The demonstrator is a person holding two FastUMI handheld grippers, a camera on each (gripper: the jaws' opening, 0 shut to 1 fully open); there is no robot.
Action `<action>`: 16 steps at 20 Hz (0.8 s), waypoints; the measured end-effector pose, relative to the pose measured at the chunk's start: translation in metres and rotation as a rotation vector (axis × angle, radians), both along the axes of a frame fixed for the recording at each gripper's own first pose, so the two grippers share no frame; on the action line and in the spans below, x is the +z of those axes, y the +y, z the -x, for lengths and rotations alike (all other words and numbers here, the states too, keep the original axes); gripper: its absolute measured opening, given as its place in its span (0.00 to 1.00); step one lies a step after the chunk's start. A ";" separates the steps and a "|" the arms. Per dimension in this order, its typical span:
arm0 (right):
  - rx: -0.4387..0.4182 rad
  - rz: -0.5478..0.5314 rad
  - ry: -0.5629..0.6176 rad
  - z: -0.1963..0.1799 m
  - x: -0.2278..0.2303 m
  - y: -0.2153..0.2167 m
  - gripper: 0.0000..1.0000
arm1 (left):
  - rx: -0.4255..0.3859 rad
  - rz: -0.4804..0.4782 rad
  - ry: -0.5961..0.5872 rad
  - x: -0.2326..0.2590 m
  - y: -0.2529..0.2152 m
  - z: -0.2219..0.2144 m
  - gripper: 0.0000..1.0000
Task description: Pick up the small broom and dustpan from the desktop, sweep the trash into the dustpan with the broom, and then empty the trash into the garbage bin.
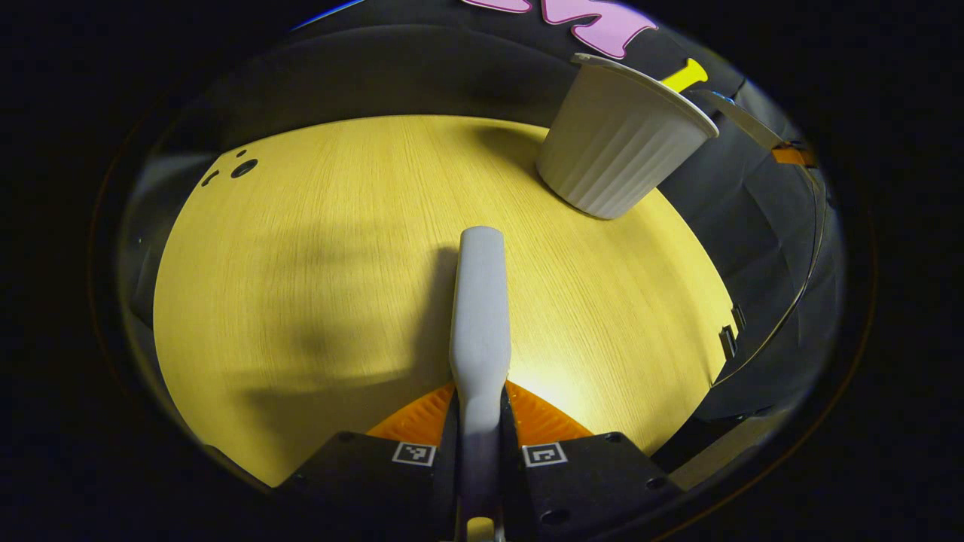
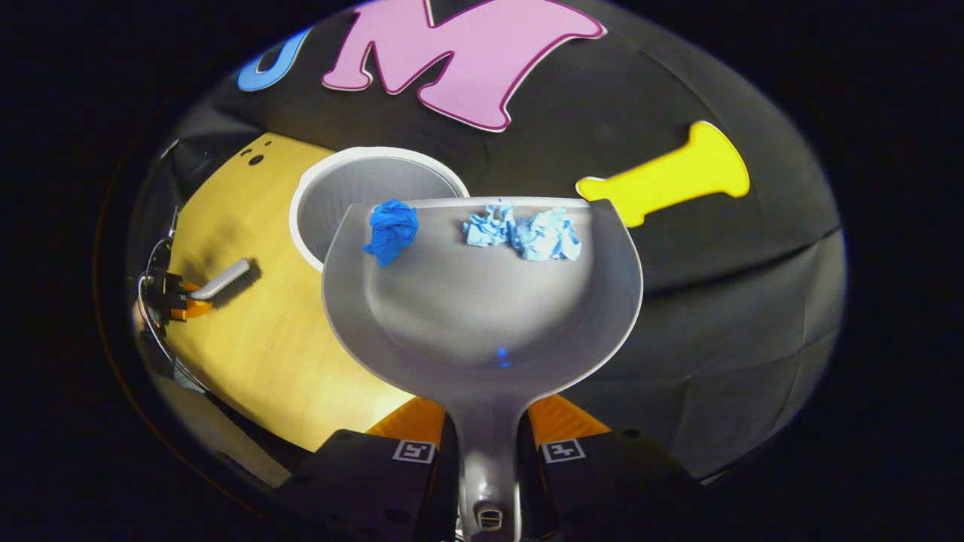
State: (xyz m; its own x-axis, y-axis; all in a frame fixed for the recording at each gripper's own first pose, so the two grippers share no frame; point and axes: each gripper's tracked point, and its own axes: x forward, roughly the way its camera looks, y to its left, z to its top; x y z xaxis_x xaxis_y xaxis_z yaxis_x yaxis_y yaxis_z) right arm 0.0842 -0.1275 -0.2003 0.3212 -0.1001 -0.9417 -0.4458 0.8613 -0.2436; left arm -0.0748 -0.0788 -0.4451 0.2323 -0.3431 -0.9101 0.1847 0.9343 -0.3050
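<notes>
Right gripper [image 2: 488,452] clamps the dustpan [image 2: 482,301] (blue trash [image 2: 392,229] inside) over the bin [image 2: 339,196]; left gripper [image 1: 480,452] clamps the broom [image 1: 480,316].

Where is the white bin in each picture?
Left gripper view: the white bin stands on the wooden table, upper right, beyond the broom held in the left gripper.
Right gripper view: the bin is upper middle-left, partly behind the front edge of the dustpan.
Shared landmark: the wooden table.
</notes>
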 end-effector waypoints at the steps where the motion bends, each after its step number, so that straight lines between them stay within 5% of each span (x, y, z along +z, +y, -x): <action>1: 0.023 0.021 0.010 -0.008 0.000 0.002 0.36 | 0.000 0.000 0.000 0.001 0.000 0.000 0.28; 13: 0.371 0.309 0.173 -0.043 0.002 0.005 0.36 | 0.013 0.004 -0.005 0.000 0.003 0.004 0.28; 16: 0.384 0.318 0.197 -0.048 0.000 0.011 0.36 | 0.018 0.005 -0.008 -0.002 0.004 0.006 0.31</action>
State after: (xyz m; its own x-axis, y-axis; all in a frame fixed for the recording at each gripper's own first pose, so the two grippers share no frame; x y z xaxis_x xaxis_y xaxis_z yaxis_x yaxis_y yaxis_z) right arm 0.1319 -0.1162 -0.2004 0.2107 -0.3007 -0.9301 -0.7781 0.5243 -0.3458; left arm -0.0810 -0.0746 -0.4468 0.2461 -0.3435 -0.9063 0.1706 0.9358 -0.3084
